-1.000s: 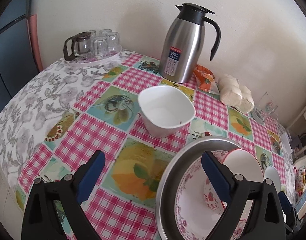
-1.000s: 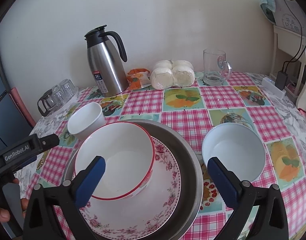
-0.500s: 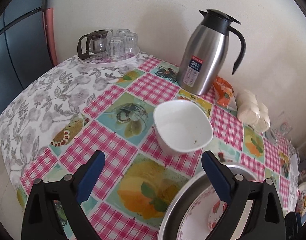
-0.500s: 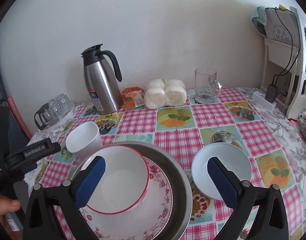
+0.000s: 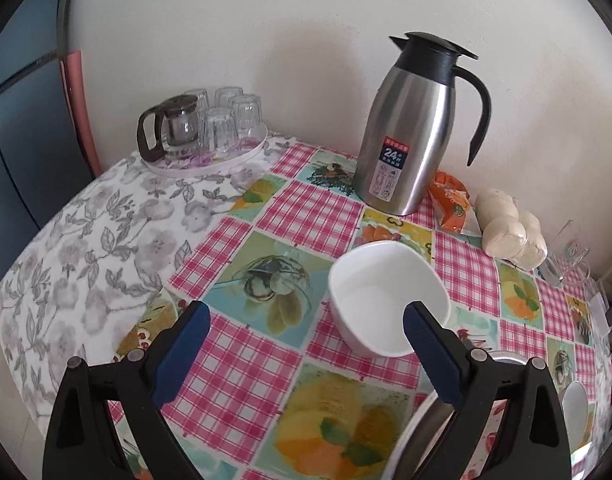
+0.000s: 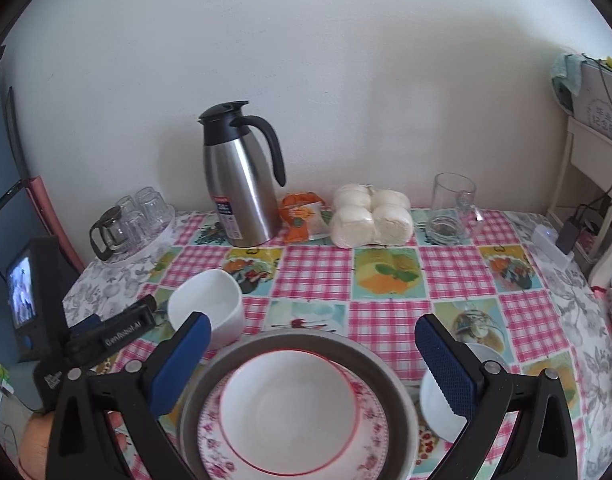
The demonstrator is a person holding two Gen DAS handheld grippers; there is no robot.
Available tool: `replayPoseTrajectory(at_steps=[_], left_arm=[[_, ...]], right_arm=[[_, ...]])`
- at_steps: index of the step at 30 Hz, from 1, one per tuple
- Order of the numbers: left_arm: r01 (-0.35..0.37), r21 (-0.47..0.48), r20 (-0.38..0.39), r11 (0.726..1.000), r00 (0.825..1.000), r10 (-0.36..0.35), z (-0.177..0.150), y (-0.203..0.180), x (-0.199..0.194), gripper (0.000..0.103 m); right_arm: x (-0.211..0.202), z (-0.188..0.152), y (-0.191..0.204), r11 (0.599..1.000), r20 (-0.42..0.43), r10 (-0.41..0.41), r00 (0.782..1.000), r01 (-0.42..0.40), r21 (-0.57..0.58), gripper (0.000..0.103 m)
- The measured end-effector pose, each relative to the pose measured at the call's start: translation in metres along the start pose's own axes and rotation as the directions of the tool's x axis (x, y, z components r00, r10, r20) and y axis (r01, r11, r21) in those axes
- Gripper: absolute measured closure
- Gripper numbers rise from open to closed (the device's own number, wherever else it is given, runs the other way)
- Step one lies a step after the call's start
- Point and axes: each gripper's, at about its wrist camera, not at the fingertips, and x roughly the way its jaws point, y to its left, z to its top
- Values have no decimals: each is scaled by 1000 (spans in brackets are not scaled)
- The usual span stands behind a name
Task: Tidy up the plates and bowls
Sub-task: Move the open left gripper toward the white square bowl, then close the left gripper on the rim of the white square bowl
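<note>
Hovering over pink checked tablecloth (image 5: 306, 208), L gripper (image 5: 306, 344) spread wide by small white square-ish bowl (image 5: 386, 300), R gripper (image 6: 312, 354) spread above red-rimmed white bowl (image 6: 290, 408) in metal basin (image 6: 390, 384).

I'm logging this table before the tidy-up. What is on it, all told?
white bowl: 1, white, left of the stack
red-rimmed bowl: 1, white, on the floral plate
floral plate: 1, pink-patterned, in the metal basin
metal basin: 1, grey, front centre
second white bowl: 1, right of the basin
thermos jug: 1, steel and black, back
buns: 1 pack, white, back
orange packet: 1, beside the jug
glass mug: 1, clear, back right
glass tea set: on a tray, back left
left tool: open
right tool: open
</note>
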Motion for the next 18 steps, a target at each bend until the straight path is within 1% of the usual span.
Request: replayPoseTrajectory(at_steps=[4, 8, 10, 12, 15, 18], left_arm=[[30, -49, -44, 998, 999, -32, 0, 25, 11, 6], [22, -77, -76, 997, 997, -28, 1, 41, 20, 6], [38, -103, -101, 994, 994, -49, 2, 50, 25, 6], [67, -154, -128, 986, 988, -87, 1, 60, 30, 6], [107, -226, -135, 968, 981, -140, 0, 72, 35, 6], [137, -256, -132, 957, 976, -175, -1, 80, 41, 6]], right_arm=[[16, 1, 19, 1000, -44, 30, 999, -30, 3, 0], [37, -5, 35, 999, -102, 38, 994, -38, 0, 0], [45, -9, 43, 999, -127, 44, 991, -45, -6, 0], [52, -10, 50, 998, -149, 50, 988, -53, -15, 0], [63, -9, 61, 998, -177, 56, 983, -60, -20, 0], [73, -6, 72, 998, -198, 56, 979, -61, -19, 0]])
